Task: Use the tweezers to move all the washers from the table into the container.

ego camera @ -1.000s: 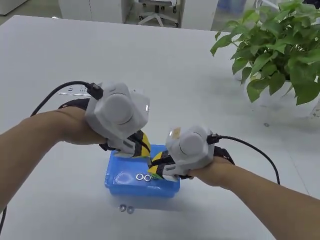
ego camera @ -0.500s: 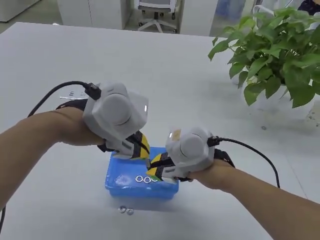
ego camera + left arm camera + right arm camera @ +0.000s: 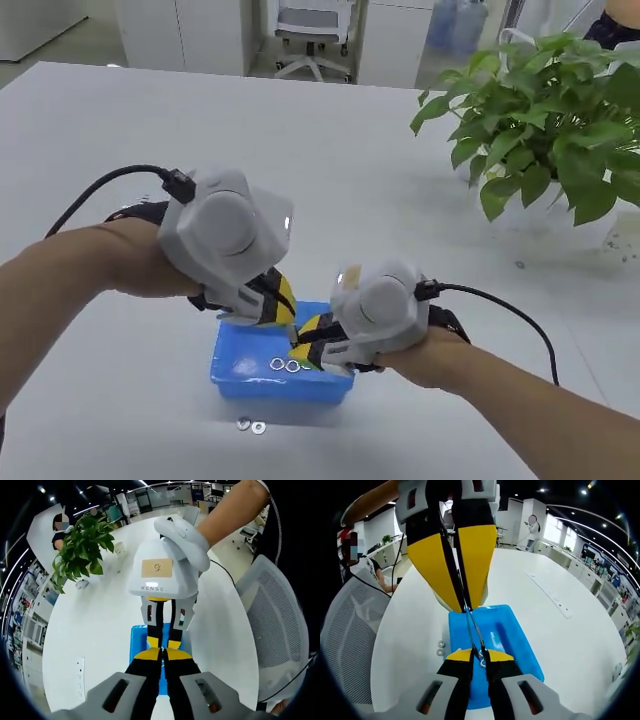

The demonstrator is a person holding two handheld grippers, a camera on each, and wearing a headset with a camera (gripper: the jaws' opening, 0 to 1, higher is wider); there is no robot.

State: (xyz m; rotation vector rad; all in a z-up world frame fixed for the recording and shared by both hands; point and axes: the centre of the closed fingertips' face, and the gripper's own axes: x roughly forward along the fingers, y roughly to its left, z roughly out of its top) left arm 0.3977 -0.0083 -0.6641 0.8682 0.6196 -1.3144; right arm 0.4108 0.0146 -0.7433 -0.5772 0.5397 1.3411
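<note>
Your left gripper (image 3: 162,652): pale grey shell, matt moulded plastic. Jaw pads yellow and black, dull, rubbery look.
Your right gripper (image 3: 479,656): same finish.
Tweezers (image 3: 469,625): thin dark metal, faint sheen.
Container (image 3: 270,388): blue plastic, glossy, light glinting off inner floor.
Washers (image 3: 251,427): bare bright metal, shiny.
Table (image 3: 350,170): white, smooth, matt.
Cable (image 3: 176,184): black, smooth sheath.
Chair (image 3: 275,625): grey mesh cloth back.
Plant (image 3: 540,120): leaves slightly glossy.
</note>
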